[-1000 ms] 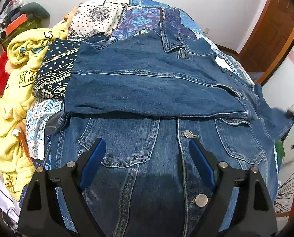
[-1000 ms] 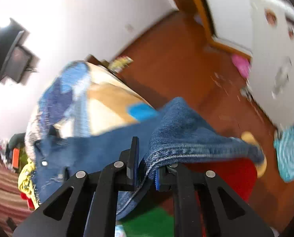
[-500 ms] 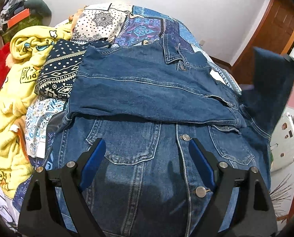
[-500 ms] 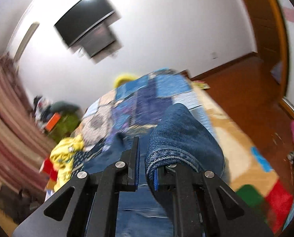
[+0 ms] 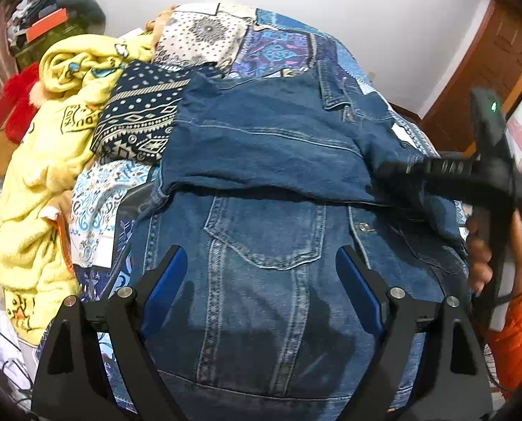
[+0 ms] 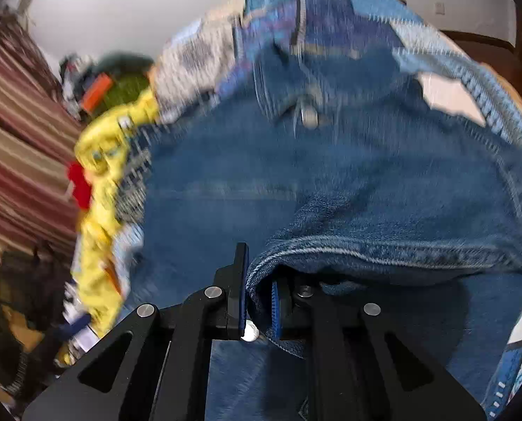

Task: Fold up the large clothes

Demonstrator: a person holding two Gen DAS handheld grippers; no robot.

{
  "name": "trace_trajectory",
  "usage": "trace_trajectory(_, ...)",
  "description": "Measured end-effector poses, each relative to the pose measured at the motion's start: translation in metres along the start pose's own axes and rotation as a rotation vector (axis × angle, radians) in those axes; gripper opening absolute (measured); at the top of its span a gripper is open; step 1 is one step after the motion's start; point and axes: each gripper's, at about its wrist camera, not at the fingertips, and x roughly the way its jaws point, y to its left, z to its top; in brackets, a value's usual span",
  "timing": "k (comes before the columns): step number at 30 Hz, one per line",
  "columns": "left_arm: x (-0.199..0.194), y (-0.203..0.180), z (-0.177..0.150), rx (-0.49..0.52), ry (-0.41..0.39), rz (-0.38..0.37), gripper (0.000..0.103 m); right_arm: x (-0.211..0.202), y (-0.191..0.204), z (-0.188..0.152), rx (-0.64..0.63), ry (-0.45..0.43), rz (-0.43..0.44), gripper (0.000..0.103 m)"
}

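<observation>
The denim jacket (image 5: 261,245) is lying spread on the patchwork bedspread (image 5: 275,45), directly under and ahead of the left gripper (image 5: 261,277), with one sleeve (image 5: 261,154) already lying folded across the chest just beyond the left fingertips. The right gripper (image 6: 257,298) is pinching the other sleeve's cuff (image 6: 271,266) between its pressed-together blue pads, the denim draping off to its right side. In the left view that gripper (image 5: 394,172) is reaching in from the right, over the jacket's shoulder region. The left gripper is hanging spread wide above the lower front panel, holding nothing.

The step in hand appears to be laying the second sleeve across the body. To do it well, the cuff should probably be carried flat and level over the first sleeve, then let go only once the fabric is lying without a twist; the left gripper could be pressing the hem down to stop the jacket sliding.

To the left of the left gripper, a yellow blanket (image 5: 36,189) and a dark patterned cloth (image 5: 138,126) are crowding the jacket's edge, so room is tight there. The right view is blurred; beyond the jacket the bedspread is looking free.
</observation>
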Motion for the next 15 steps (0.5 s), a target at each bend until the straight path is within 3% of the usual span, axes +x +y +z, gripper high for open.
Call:
trace_trajectory(6,0.001,-0.006,0.006,0.004,-0.004,0.008,0.086,0.009,-0.004,-0.009,-0.012,0.133,0.013,0.017)
trace_trajectory(9,0.0,-0.02,0.014,0.043,-0.013,0.008,0.086,-0.002,-0.007,-0.016,-0.048,0.166,0.03,0.031)
trace_trajectory(11,-0.002,-0.034,0.022,0.079,-0.025,0.007,0.086,-0.016,-0.01,-0.023,-0.082,0.147,0.018,0.046)
trace_trajectory(15,-0.003,-0.066,0.037,0.149,-0.042,-0.01,0.086,-0.053,-0.027,-0.034,-0.119,0.064,-0.034,0.051)
